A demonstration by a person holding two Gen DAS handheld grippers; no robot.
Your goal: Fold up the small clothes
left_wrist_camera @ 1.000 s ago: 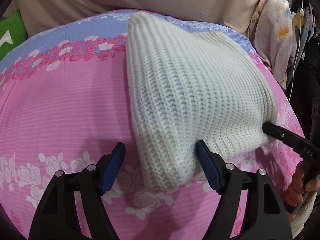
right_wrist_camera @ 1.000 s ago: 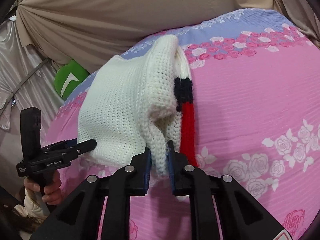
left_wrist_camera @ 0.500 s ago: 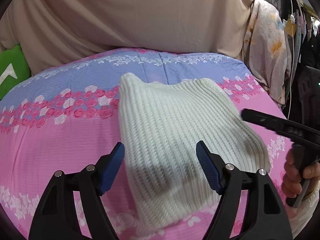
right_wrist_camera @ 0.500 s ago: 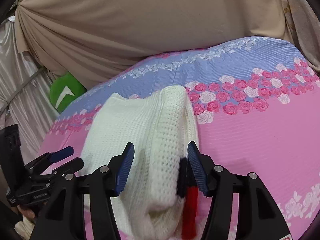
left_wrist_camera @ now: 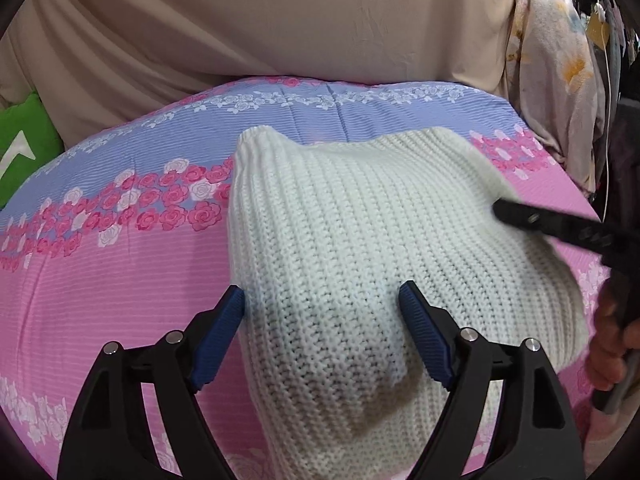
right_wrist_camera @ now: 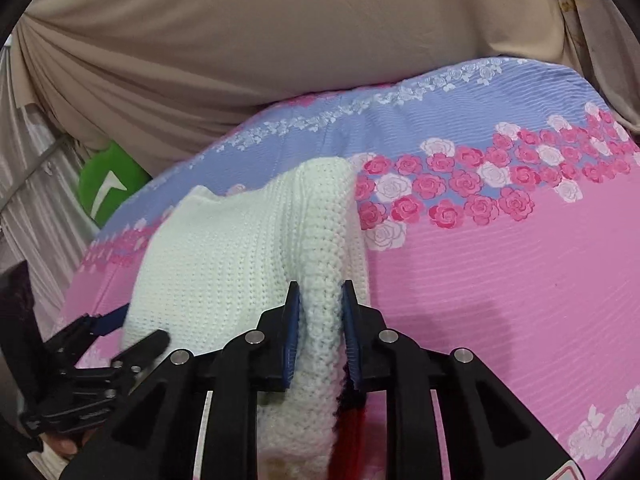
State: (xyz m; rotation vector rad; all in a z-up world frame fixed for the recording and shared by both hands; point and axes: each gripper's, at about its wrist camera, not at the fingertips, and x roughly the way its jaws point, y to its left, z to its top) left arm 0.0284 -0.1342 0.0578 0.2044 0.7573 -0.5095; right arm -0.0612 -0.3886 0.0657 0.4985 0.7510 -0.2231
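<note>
A cream knitted garment (left_wrist_camera: pixel 340 240) lies folded on the bed, its thick rolled edge (right_wrist_camera: pixel 324 248) running toward the right wrist camera. A red and black trim (right_wrist_camera: pixel 352 420) shows under that edge. My left gripper (left_wrist_camera: pixel 322 312) hovers over the near end of the knit, its jaws wide and still opening, the pads not pressing. My right gripper (right_wrist_camera: pixel 320 300) is closing on the rolled edge, which fills the gap between its blue pads. In the left wrist view the right gripper (left_wrist_camera: pixel 520 216) reaches in from the right. The left gripper (right_wrist_camera: pixel 136 332) shows at the lower left of the right wrist view.
The bed wears a pink and blue rose-print sheet (left_wrist_camera: pixel 100 280). A beige curtain (left_wrist_camera: pixel 280 20) hangs behind it, with a green cushion (left_wrist_camera: pixel 16 148) at the left and floral fabric (left_wrist_camera: pixel 560 80) at the right. A person's hand (left_wrist_camera: pixel 612 344) holds the right gripper's handle.
The right gripper let go of the knit edge, opened wide, then closed again on the rolled edge. The left gripper drew back and rose, its jaws a little wider. The garment settled flatter.
</note>
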